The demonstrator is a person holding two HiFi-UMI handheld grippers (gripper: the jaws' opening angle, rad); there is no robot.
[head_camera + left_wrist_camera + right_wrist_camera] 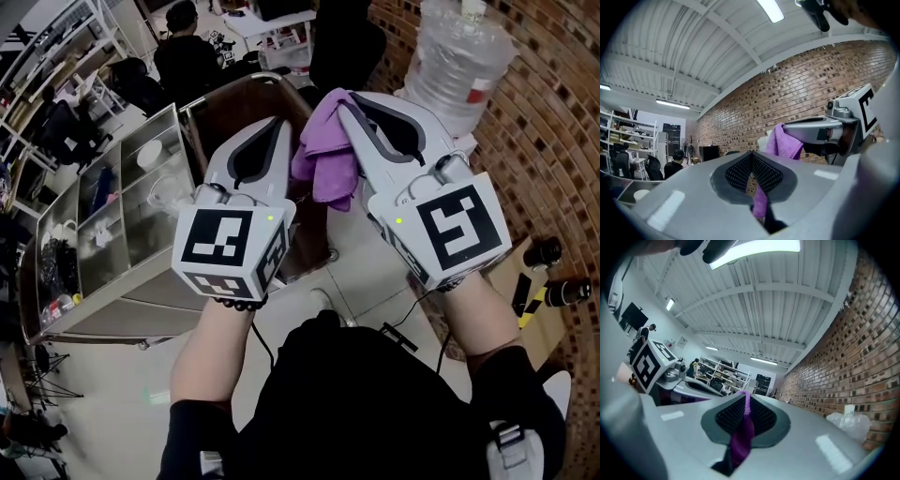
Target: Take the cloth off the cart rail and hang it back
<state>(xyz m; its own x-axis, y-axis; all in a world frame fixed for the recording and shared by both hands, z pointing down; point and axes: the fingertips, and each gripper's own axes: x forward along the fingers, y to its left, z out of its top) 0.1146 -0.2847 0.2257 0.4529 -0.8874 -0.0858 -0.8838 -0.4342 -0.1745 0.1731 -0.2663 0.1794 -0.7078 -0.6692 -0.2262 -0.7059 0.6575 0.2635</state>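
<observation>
The purple cloth (328, 155) hangs bunched from my right gripper (342, 98), both raised high in front of the head camera. In the right gripper view the cloth (743, 437) runs up between the pads to the tip of the right gripper (746, 397), which is shut on it. My left gripper (281, 122) is beside it, its tip against the cloth's left edge. The left gripper (751, 157) has its pads together. A purple strip shows in the slot under them; I cannot tell whether it is pinched. A dark brown cart (234, 108) stands below.
A steel shelf cart (131, 216) with compartments stands at the left. A big water bottle (459, 66) sits by the brick wall (553, 122) on the right. Dark tools (548, 281) lie on a board at the right. People (183, 52) sit at the back.
</observation>
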